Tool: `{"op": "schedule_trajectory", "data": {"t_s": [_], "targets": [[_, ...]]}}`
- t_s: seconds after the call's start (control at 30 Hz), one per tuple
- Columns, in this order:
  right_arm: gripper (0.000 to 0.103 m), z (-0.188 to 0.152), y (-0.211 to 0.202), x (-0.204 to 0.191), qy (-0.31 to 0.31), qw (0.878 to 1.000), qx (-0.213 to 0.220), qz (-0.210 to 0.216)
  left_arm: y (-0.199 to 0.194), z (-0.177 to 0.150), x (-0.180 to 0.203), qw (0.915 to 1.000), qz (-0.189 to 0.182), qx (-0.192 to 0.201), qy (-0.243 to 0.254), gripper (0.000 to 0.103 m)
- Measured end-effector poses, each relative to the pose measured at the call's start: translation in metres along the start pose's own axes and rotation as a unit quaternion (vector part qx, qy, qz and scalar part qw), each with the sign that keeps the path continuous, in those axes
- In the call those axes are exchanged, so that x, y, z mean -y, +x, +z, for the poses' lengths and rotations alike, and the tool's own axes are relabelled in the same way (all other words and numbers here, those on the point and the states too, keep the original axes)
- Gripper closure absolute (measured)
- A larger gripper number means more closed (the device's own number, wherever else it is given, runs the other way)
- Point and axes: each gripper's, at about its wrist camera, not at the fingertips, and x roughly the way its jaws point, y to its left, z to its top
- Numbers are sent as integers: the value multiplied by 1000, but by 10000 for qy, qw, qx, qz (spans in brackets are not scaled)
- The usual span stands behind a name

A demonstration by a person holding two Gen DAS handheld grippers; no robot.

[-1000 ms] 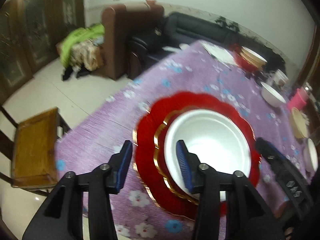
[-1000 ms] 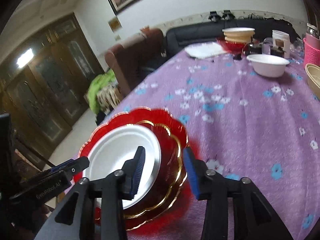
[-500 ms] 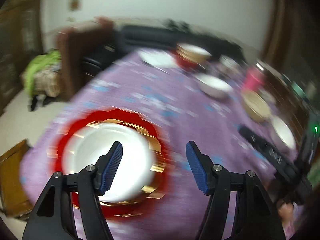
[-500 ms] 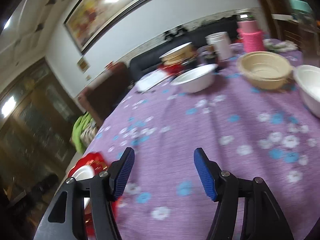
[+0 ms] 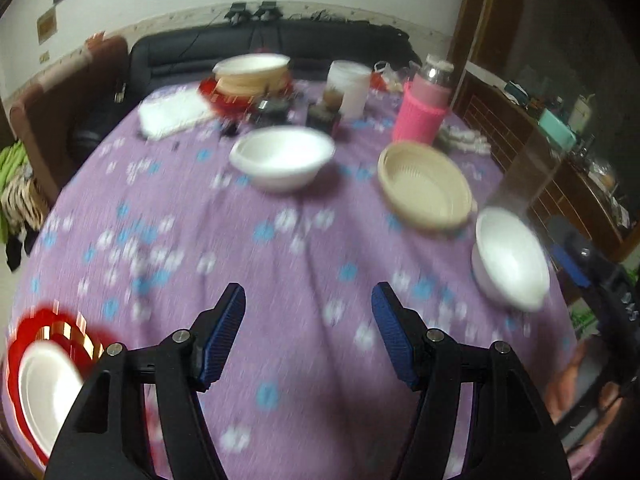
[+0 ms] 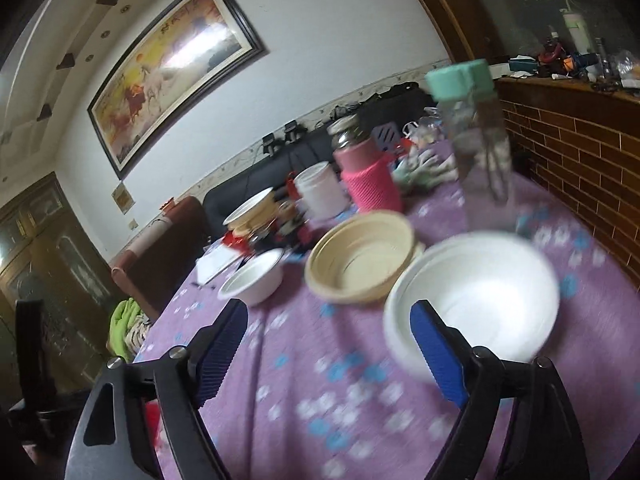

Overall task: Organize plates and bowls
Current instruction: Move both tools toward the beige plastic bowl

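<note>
Two grippers hang over the worktop (image 5: pixel 304 248), which wears a purple cloth with blue and white flowers, and both are spread wide with nothing between the blue pads. The left gripper (image 5: pixel 308 312) is above bare cloth near the front edge. Beside its left finger, at the near left corner, lies a white plate (image 5: pixel 44 388) stacked on scalloped red plates (image 5: pixel 56 326) with gold rims; motion blur smears their edges.

The right gripper (image 6: pixel 328 320) points toward a white bowl (image 6: pixel 480 296) at the right side of the worktop. Its right pad overlaps the bowl's near rim in that view, but whether it touches cannot be told. In the left wrist view the same bowl (image 5: pixel 510 260) sits near the right edge, with the right gripper's blue pad just past it.

Just behind this bowl is a beige bowl (image 6: pixel 360 256), close to it or touching. Farther back, toward the middle, stands a second white bowl (image 5: pixel 282 158), apart from the others. At the far end a pile of beige and white dishes (image 5: pixel 252 74) rests on a red plate. A pink bottle (image 5: pixel 422 108), a white jar (image 5: pixel 348 86) and a white cloth (image 5: pixel 174 114) are also at the far end. A clear bottle with a green cap (image 6: pixel 476 140) stands near the right edge, beyond the near white bowl.
</note>
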Motion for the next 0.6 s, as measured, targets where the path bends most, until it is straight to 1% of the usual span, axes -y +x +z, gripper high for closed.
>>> {"op": "schedule_trajectory", "data": {"t_s": [0.07, 0.1, 0.13, 0.2, 0.27, 0.33, 0.4, 0.47, 0.53, 0.6], "targets": [[12, 28, 15, 9, 23, 9999, -160, -23, 17, 26, 15, 9999, 139, -1, 29, 38], [12, 37, 19, 12, 52, 9998, -194, -70, 25, 35, 16, 9999, 107, -24, 1, 38], [12, 53, 31, 15, 115, 9994, -248, -209, 37, 51, 22, 9999, 32, -56, -85, 38], [12, 70, 49, 15, 96, 9984, -417, -356, 52, 66, 28, 9996, 54, -102, -253, 38], [11, 87, 76, 9, -55, 9950, -695, -711, 73, 84, 36, 9989, 102, -151, -423, 38], [11, 101, 110, 2, -291, 9871, -1032, -1189, 94, 94, 42, 9980, 216, -239, -548, 38], [11, 110, 134, 0, -354, 9821, -1229, -1385, 119, 101, 44, 9964, 203, -395, -716, 38], [11, 115, 152, 6, -280, 9783, -1353, -1542, 133, 102, 43, 9950, 146, -516, -840, 38], [11, 116, 167, 11, -199, 9755, -1373, -1710, 149, 103, 39, 9928, 63, -608, -1033, 38], [11, 117, 175, 12, -240, 9769, -1369, -1622, 158, 103, 38, 9911, -14, -622, -1173, 38]]}}
